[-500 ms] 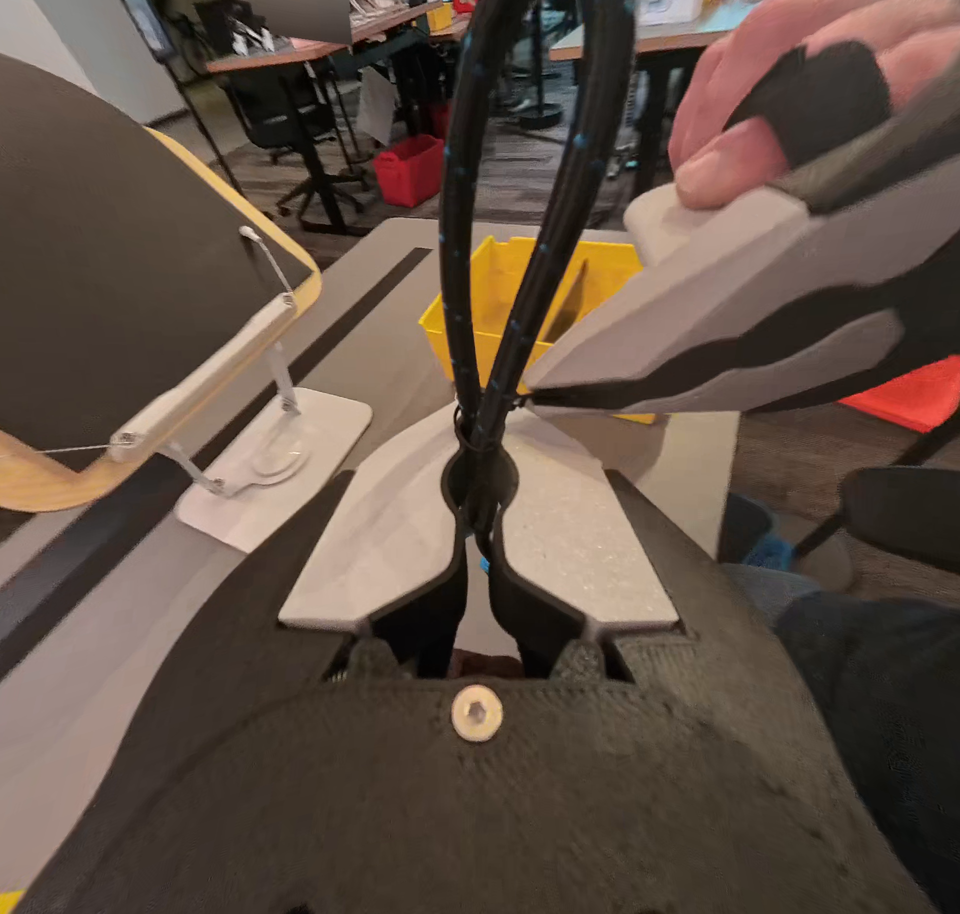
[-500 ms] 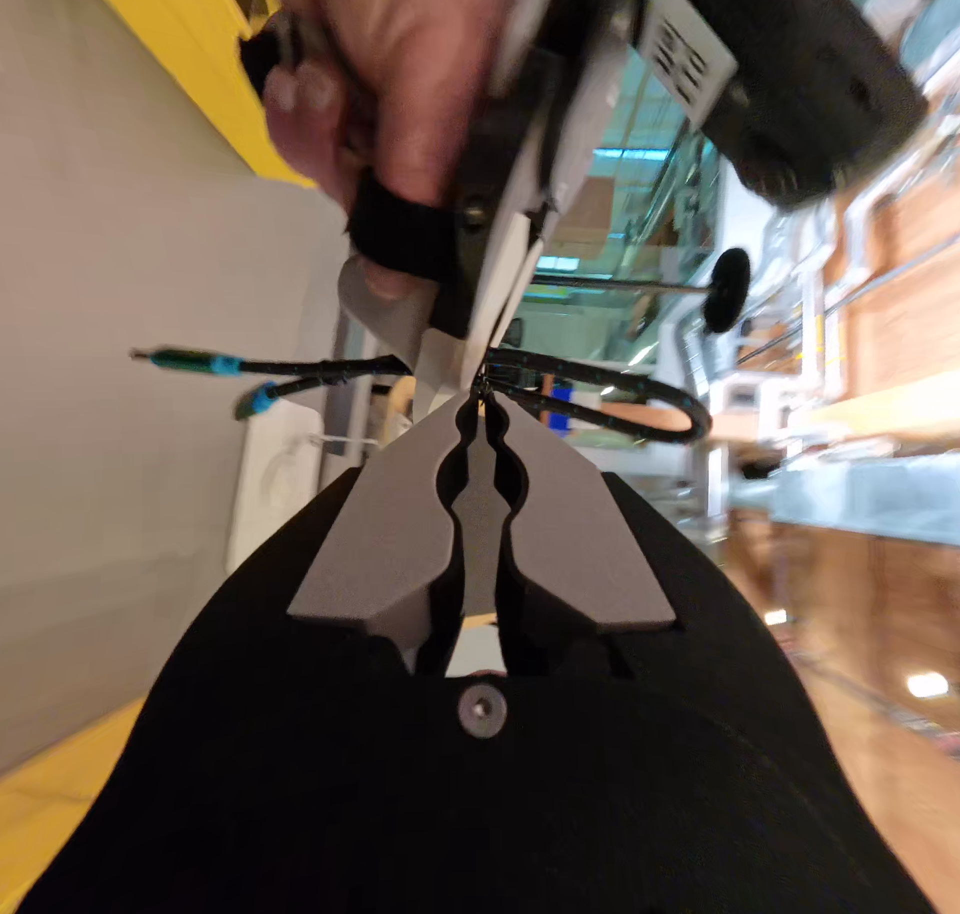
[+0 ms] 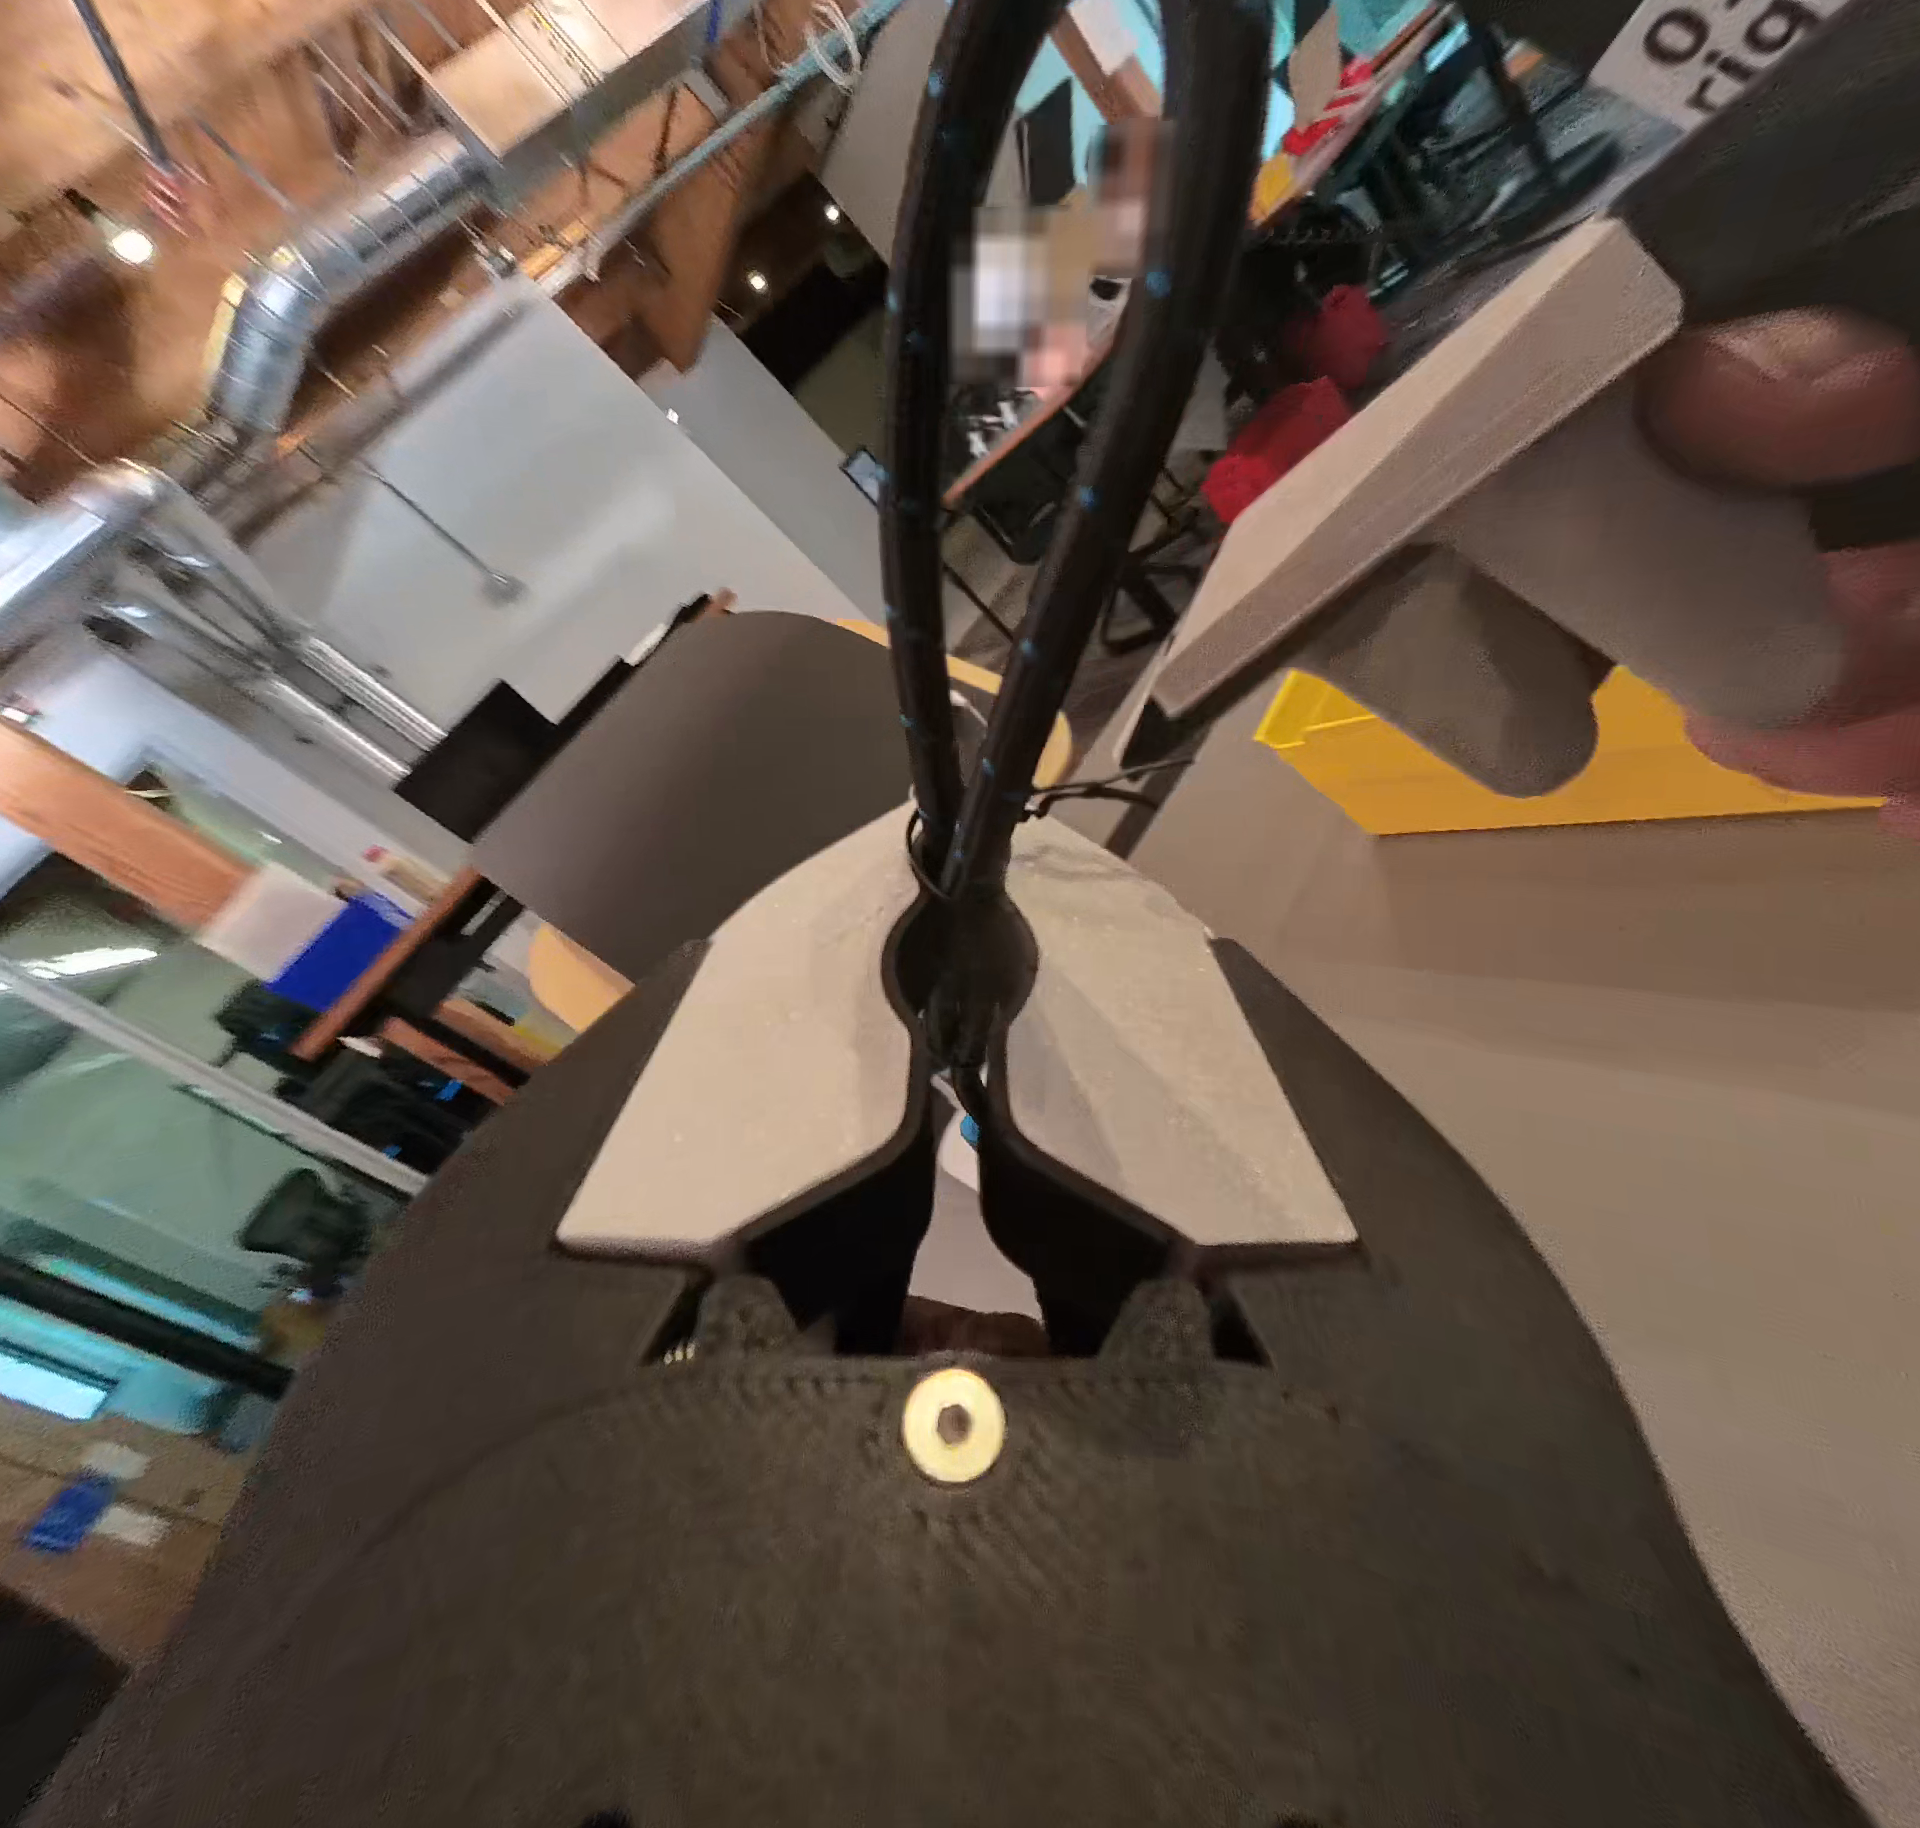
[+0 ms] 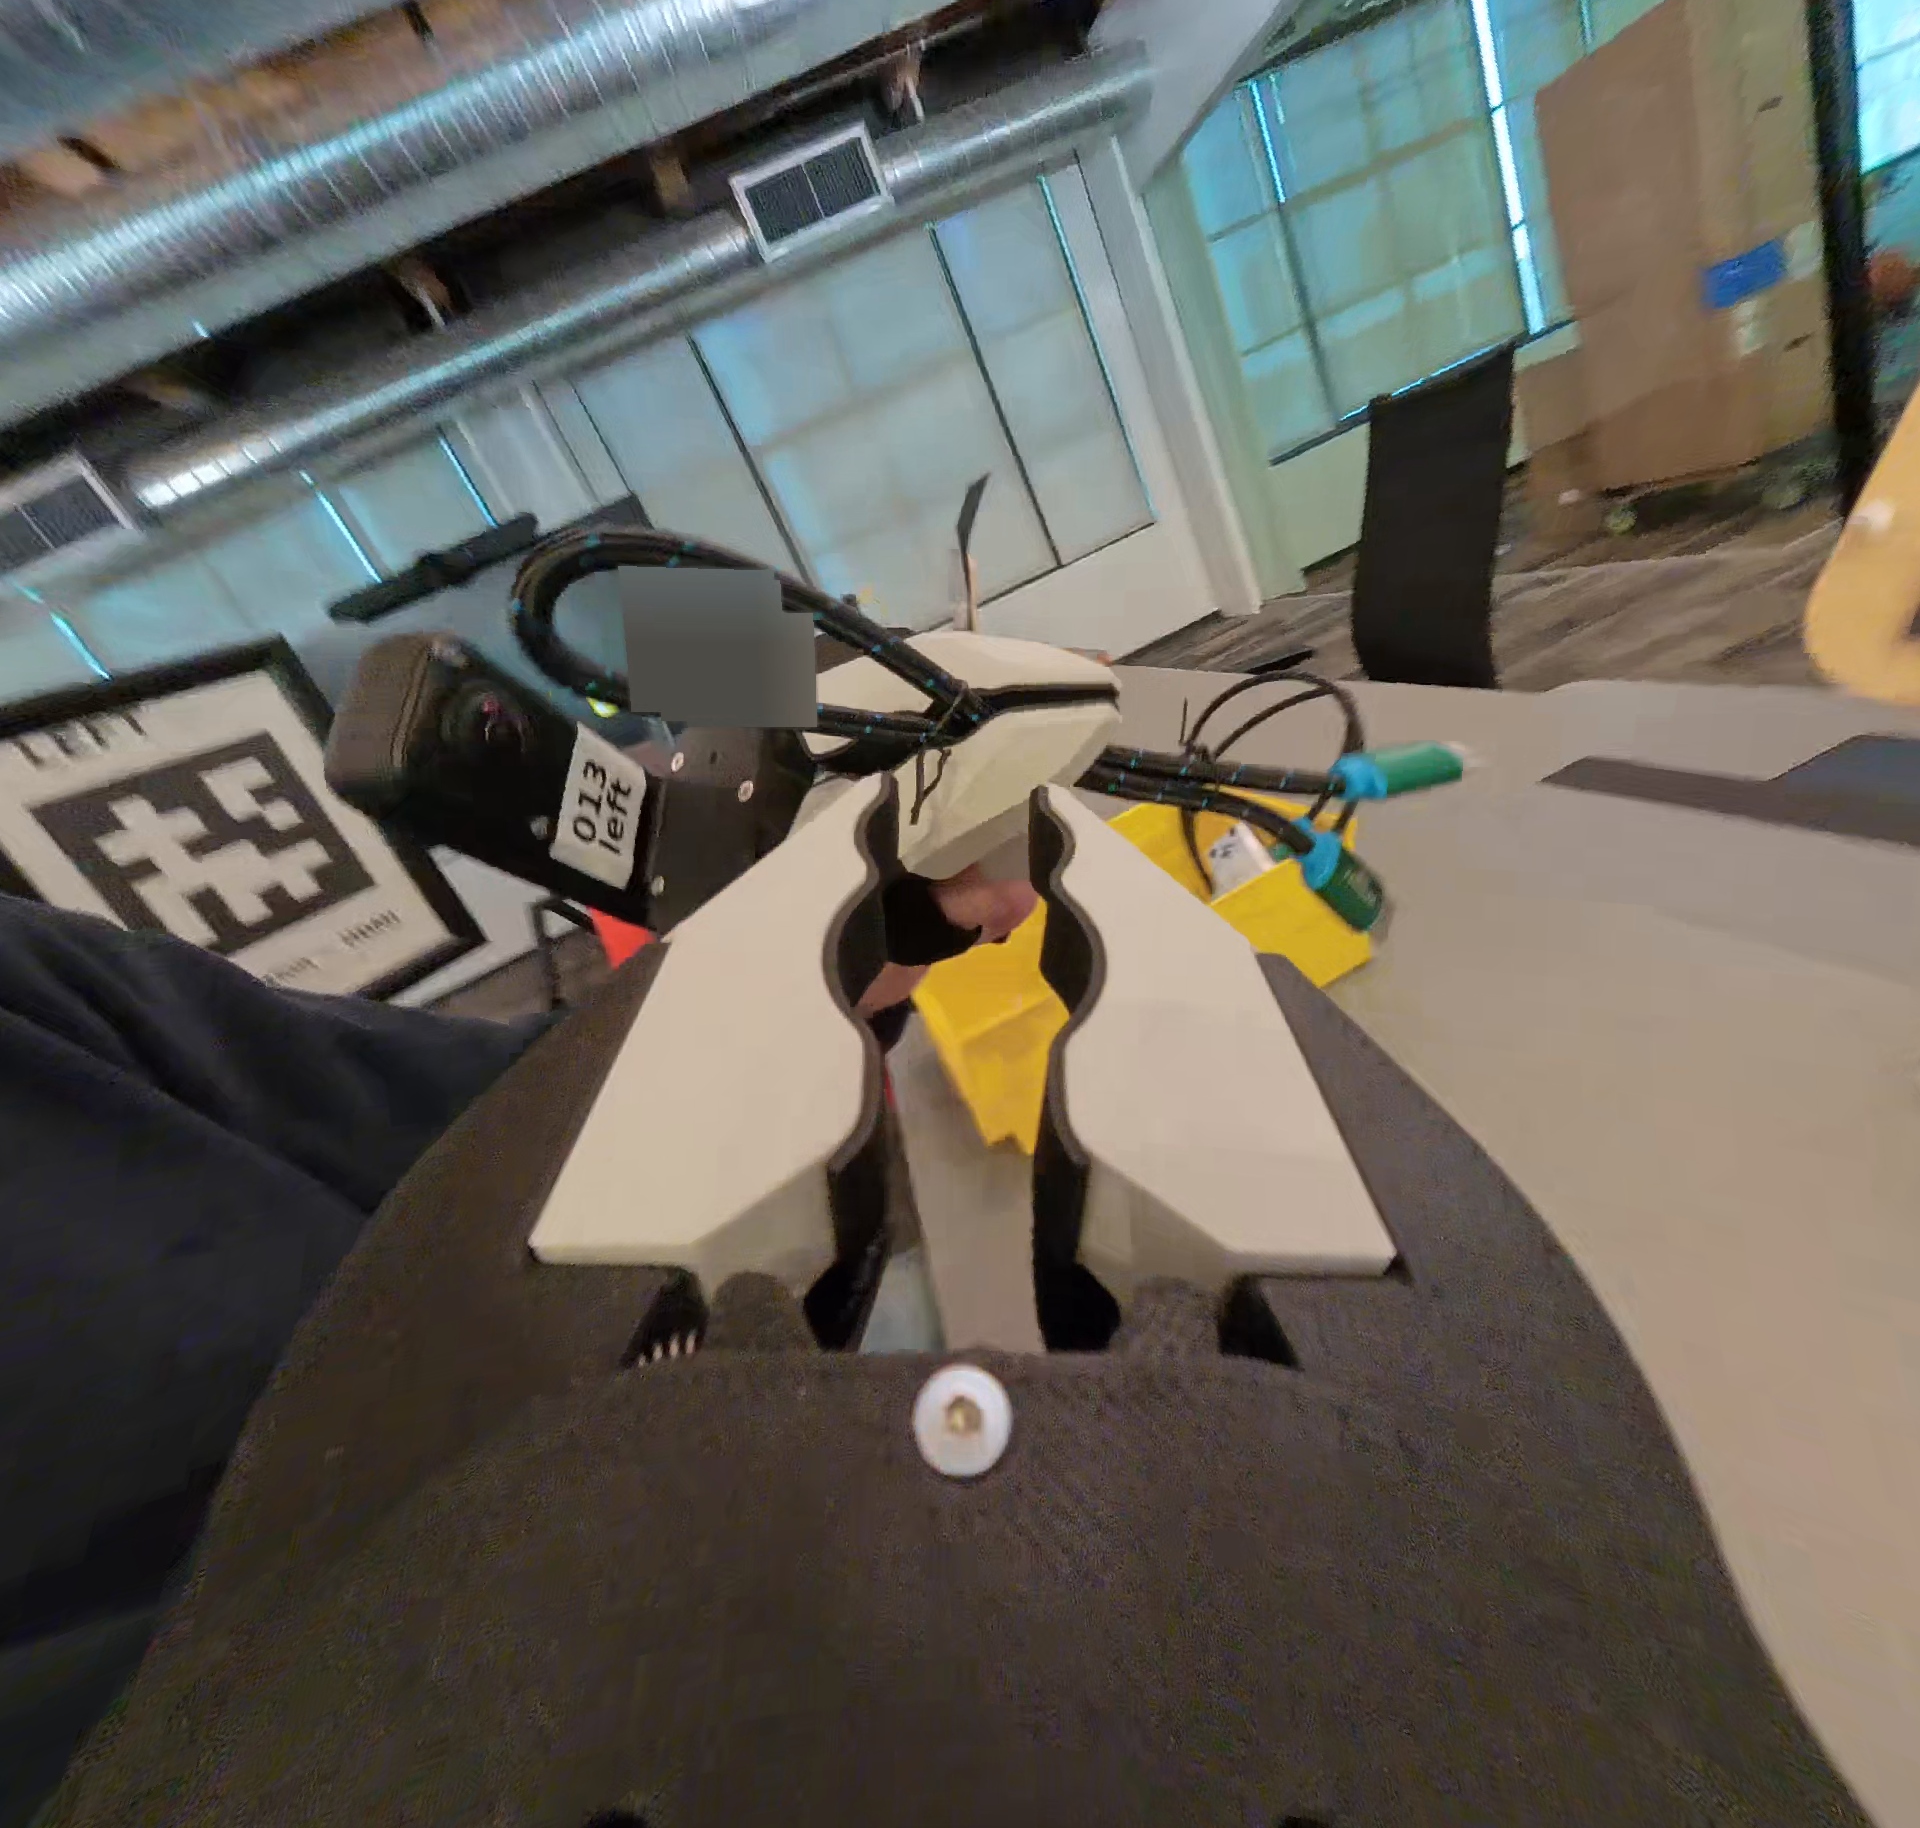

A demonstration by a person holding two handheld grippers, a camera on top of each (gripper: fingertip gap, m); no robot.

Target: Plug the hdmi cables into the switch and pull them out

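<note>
L gripper (image 3: 961, 905) clamped on looped black cable (image 3: 1081, 521), lifted off grey table (image 3: 1558, 999); R gripper (image 4: 961, 833) open, empty. Plugs (image 4: 1403, 768) dangle at 2 o'clock over yellow bin (image 4: 1288, 916). Office bg, ducts, windows, blurry. Loop top cut off; switch not seen.

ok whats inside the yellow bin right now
In the right wrist view the yellow bin holds one small white item near its far end. The left gripper, shut on the cable bundle, and the right gripper's fingers cover the rest.
</note>
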